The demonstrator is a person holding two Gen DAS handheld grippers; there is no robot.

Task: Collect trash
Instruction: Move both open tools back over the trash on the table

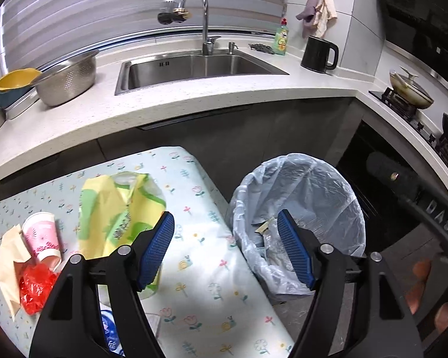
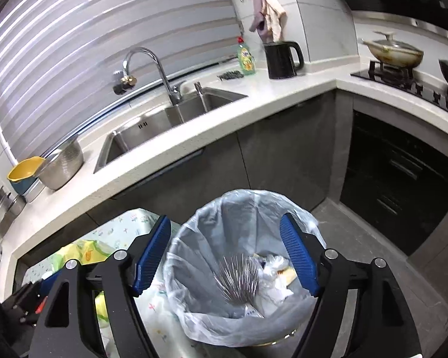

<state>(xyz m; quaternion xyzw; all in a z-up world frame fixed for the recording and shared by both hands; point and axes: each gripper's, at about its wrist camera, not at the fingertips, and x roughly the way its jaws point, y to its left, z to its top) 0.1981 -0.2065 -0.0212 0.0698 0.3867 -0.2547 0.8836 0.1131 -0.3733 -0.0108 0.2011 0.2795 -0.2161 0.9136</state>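
Observation:
A bin lined with a pale plastic bag [image 1: 307, 185] stands on the floor right of a low table with a floral cloth [image 1: 200, 262]. On the cloth lie a yellow-green plastic bag [image 1: 116, 208], a tipped pink paper cup [image 1: 43, 235], red crumpled plastic [image 1: 34, 286] and beige paper [image 1: 9, 256]. My left gripper [image 1: 225, 217] is open and empty, straddling the table's right edge and the bin rim. My right gripper [image 2: 225, 220] hangs open and empty above the bin [image 2: 212, 238]. Inside the bin are white crumpled trash [image 2: 274, 277] and a silvery streaked item [image 2: 239, 280].
Behind runs a white counter [image 1: 194, 101] with a steel sink [image 1: 194, 68], faucet [image 1: 200, 9], colander [image 1: 65, 80], yellow bowl [image 1: 15, 80], dish soap [image 1: 281, 37] and black kettle [image 1: 318, 55]. A stove with a lidded pan [image 1: 410, 89] is at the right. Dark cabinets [image 2: 283, 161] stand behind the bin.

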